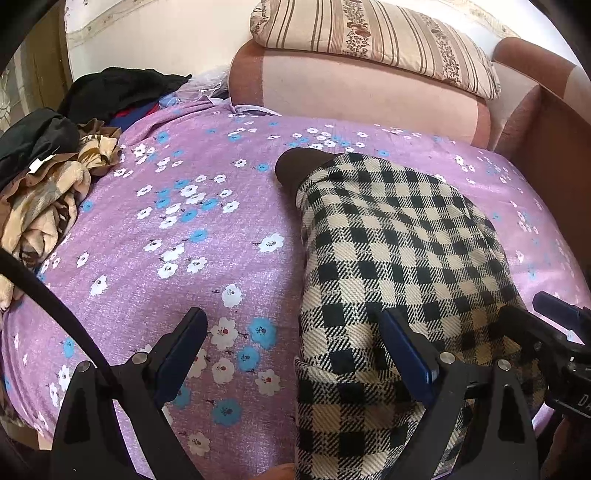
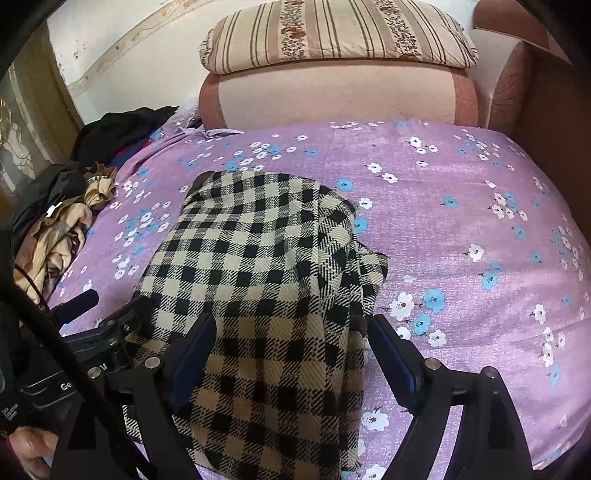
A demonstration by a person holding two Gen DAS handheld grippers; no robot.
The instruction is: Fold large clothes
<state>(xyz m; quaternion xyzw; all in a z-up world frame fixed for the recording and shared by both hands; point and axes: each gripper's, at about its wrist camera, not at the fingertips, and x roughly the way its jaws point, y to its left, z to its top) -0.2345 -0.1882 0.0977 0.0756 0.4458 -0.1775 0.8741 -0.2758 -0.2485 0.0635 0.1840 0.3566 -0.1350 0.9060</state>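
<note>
At far left, a heap of unfolded clothes (image 1: 48,192), tan and brown prints under black pieces, sits on the edge of a bed covered by a purple floral sheet (image 1: 177,258), with more dark garments (image 1: 122,92) piled behind it near the wall. Beside the heap, in the left wrist view, the left gripper (image 1: 295,339) hangs over the sheet with its blue-padded jaws spread wide; one finger is above bare sheet, the other above the near end of a black-and-cream checked garment (image 1: 391,251), and neither pad presses on cloth. The checked garment lies folded into a long narrow stack on the middle of the sheet, running from the near edge toward the headboard, a dark lining (image 1: 295,166) showing at its far end. In the right wrist view the right gripper (image 2: 291,328) straddles the near end of that garment (image 2: 258,266), jaws wide apart with cloth between them but not pinched. Behind the bed stands a pink padded headboard (image 2: 332,92) topped by a striped pillow (image 2: 340,33); a brown upholstered arm (image 2: 517,74) closes the scene at right.
</note>
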